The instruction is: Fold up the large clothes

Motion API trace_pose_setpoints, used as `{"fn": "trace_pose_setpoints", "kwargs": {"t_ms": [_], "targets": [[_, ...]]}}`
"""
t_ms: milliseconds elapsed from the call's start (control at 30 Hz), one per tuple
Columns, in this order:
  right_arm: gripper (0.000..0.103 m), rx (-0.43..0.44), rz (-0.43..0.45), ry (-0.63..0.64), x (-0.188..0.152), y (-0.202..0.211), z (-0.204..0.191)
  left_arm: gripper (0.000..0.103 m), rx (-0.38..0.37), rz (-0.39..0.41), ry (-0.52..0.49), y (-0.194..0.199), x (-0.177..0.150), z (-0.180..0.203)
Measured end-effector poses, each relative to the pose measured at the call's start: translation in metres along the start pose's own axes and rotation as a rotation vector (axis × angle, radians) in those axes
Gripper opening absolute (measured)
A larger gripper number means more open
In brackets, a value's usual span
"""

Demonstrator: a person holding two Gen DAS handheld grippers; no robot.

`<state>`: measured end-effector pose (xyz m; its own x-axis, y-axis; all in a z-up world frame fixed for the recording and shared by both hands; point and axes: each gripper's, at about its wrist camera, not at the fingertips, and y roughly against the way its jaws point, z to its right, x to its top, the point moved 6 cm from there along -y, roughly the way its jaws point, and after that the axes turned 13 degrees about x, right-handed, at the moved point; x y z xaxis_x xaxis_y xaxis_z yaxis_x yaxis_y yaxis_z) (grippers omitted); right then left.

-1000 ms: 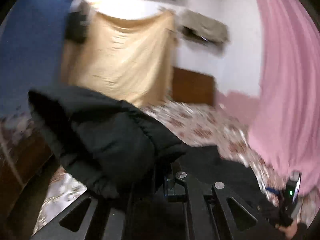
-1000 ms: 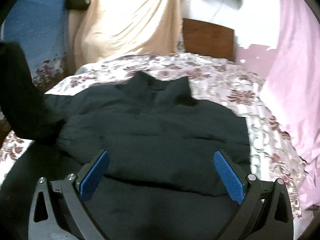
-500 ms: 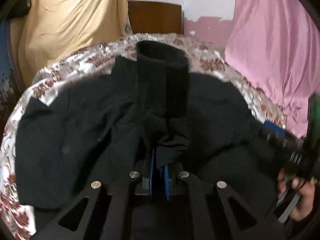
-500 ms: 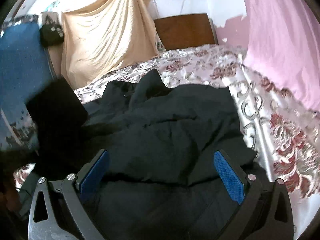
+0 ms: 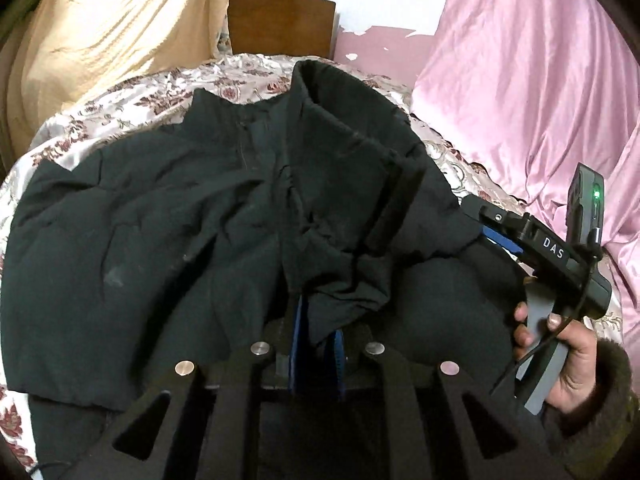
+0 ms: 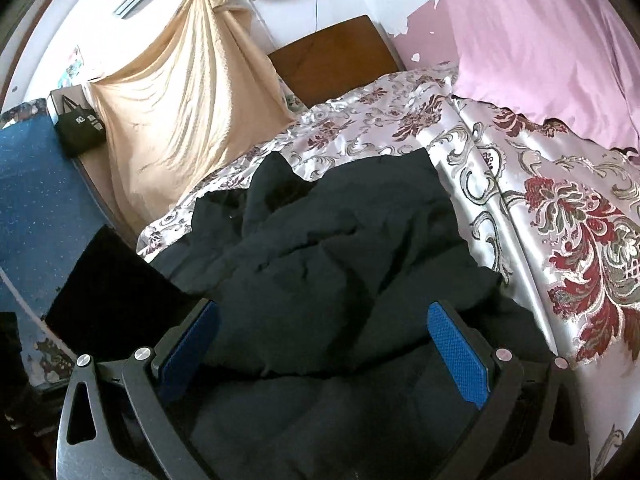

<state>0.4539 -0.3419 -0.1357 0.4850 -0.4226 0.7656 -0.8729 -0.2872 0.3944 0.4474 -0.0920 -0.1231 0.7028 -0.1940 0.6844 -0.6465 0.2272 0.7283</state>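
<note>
A large black padded jacket point(image 5: 160, 220) lies spread on the bed, collar toward the headboard. My left gripper point(image 5: 316, 340) is shut on a black sleeve point(image 5: 344, 184), which lies folded across the jacket's middle. My right gripper point(image 6: 324, 340) is open, its blue pads point(image 6: 456, 344) wide apart, low over the jacket's right side point(image 6: 320, 260). It also shows in the left wrist view point(image 5: 560, 248), held in a hand at the jacket's right edge.
The bed has a floral satin cover point(image 6: 560, 220) and a wooden headboard point(image 5: 280, 24). A pink curtain point(image 5: 520, 80) hangs on the right, a beige cloth point(image 6: 180, 120) and a black bag point(image 6: 78, 128) on the left. A blue surface point(image 6: 36, 184) lies at far left.
My left gripper carried the sleeve from the raised left side down and across the jacket's front. My right gripper stayed open and shifted toward the jacket's right edge.
</note>
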Motion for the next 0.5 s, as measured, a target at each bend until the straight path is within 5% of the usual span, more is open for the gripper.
{"fn": "trace_pose_setpoints", "kwargs": {"t_ms": [100, 233, 300, 367, 500], "targets": [[0.102, 0.020, 0.002, 0.007, 0.000, 0.002, -0.004, 0.013, 0.004, -0.006, 0.007, 0.000, -0.001, 0.003], [0.102, 0.179, 0.056, 0.009, 0.006, 0.013, -0.019, 0.020, 0.018, 0.018, -0.074, 0.007, -0.001, 0.018], [0.102, 0.308, 0.077, -0.006, 0.009, 0.018, -0.030, 0.032, 0.000, 0.022, -0.111, 0.008, -0.003, 0.027], [0.102, 0.409, 0.068, -0.033, 0.009, 0.017, -0.035, 0.073, -0.030, 0.029, -0.113, 0.011, -0.004, 0.031], [0.102, 0.508, -0.021, -0.101, -0.002, 0.000, -0.038, 0.081, -0.080, 0.092, -0.089, 0.029, -0.002, 0.033]]}}
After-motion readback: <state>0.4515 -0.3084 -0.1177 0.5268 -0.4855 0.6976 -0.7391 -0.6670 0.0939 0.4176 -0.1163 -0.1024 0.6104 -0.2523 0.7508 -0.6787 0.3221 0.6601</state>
